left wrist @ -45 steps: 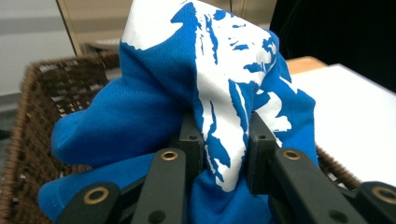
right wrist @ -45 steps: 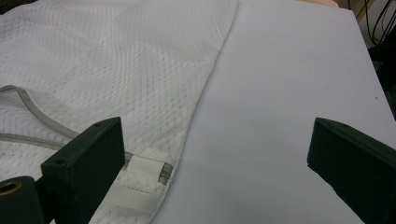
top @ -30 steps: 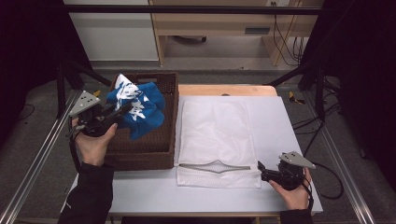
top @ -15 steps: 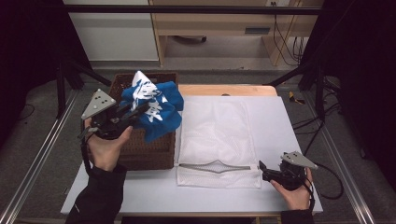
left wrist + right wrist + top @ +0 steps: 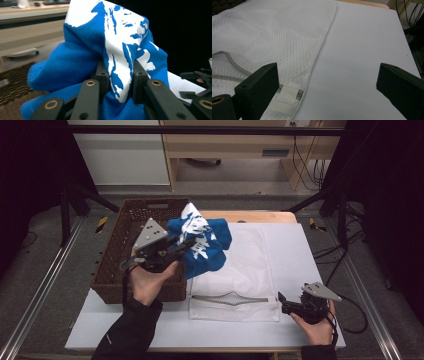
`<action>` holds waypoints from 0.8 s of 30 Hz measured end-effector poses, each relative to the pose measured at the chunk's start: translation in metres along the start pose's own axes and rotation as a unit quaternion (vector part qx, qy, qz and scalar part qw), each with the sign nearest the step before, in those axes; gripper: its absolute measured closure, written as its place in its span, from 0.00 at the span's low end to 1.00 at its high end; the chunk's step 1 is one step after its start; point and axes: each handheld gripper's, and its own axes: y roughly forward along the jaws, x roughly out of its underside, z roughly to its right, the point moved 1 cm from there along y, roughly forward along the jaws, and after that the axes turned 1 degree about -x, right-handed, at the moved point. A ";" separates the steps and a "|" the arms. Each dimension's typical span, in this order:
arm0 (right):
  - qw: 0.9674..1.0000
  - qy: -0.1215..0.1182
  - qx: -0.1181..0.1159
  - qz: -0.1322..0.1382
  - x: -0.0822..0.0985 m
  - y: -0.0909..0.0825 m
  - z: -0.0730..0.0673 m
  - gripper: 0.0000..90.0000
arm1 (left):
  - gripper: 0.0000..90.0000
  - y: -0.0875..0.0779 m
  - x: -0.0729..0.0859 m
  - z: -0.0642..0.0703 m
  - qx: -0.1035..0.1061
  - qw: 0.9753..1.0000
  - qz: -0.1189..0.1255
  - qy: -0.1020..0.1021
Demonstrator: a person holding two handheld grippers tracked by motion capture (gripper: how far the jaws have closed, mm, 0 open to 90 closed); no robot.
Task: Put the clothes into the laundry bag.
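The left gripper (image 5: pixel 187 245), fingers (image 5: pixel 103 75) clamping the blue shirt (image 5: pixel 202 245), is carrying it from over the basket (image 5: pixel 120 250) toward the mesh bag (image 5: pixel 240 270); right gripper (image 5: pixel 282 302) is waiting, fingers wide.

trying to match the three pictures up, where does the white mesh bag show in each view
High view: the white mesh bag lies flat at table centre, its open mouth toward the person, partly under the blue shirt held by the left gripper.
Left gripper view: a white strip at the right edge behind the shirt; cannot tell if it is bag or table.
Right gripper view: upper left, its corner by the right gripper's left jaw.
Shared landmark: the white table.
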 end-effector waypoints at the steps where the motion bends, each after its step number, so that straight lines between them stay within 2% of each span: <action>1: 1.000 -0.001 0.000 0.001 0.000 0.000 0.000 0.05 | 0.81 0.008 0.000 0.008 0.010 1.000 -0.003 0.000; 2: 1.000 -0.001 0.000 0.001 0.000 0.000 0.000 0.05 | 0.81 0.008 0.000 0.008 0.010 1.000 -0.003 0.000; 4: 1.000 0.003 -0.001 0.000 0.000 -0.001 0.001 0.05 | 0.81 0.020 0.002 0.019 0.019 1.000 -0.008 0.003; 6: 1.000 0.002 0.000 0.001 0.000 -0.001 0.001 0.05 | 0.81 0.025 0.003 0.022 0.021 1.000 -0.011 0.005; 8: 1.000 0.002 0.000 0.000 0.000 0.000 0.002 0.05 | 0.81 0.039 0.008 0.032 0.034 0.999 -0.022 0.005; 11: 1.000 0.003 0.001 0.001 0.000 0.000 0.002 0.05 | 0.81 0.047 0.011 0.037 0.040 0.999 -0.030 0.007; 12: 1.000 0.003 0.001 0.002 0.000 -0.001 0.002 0.05 | 0.81 0.055 0.015 0.042 0.044 0.998 -0.035 0.012; 16: 1.000 0.002 -0.001 0.001 0.001 0.000 0.001 0.05 | 0.81 0.066 0.020 0.048 0.049 0.998 -0.047 0.016; 24: 1.000 0.002 -0.002 -0.002 0.001 0.002 0.000 0.05 | 0.81 0.092 0.047 0.060 0.065 0.995 -0.063 0.033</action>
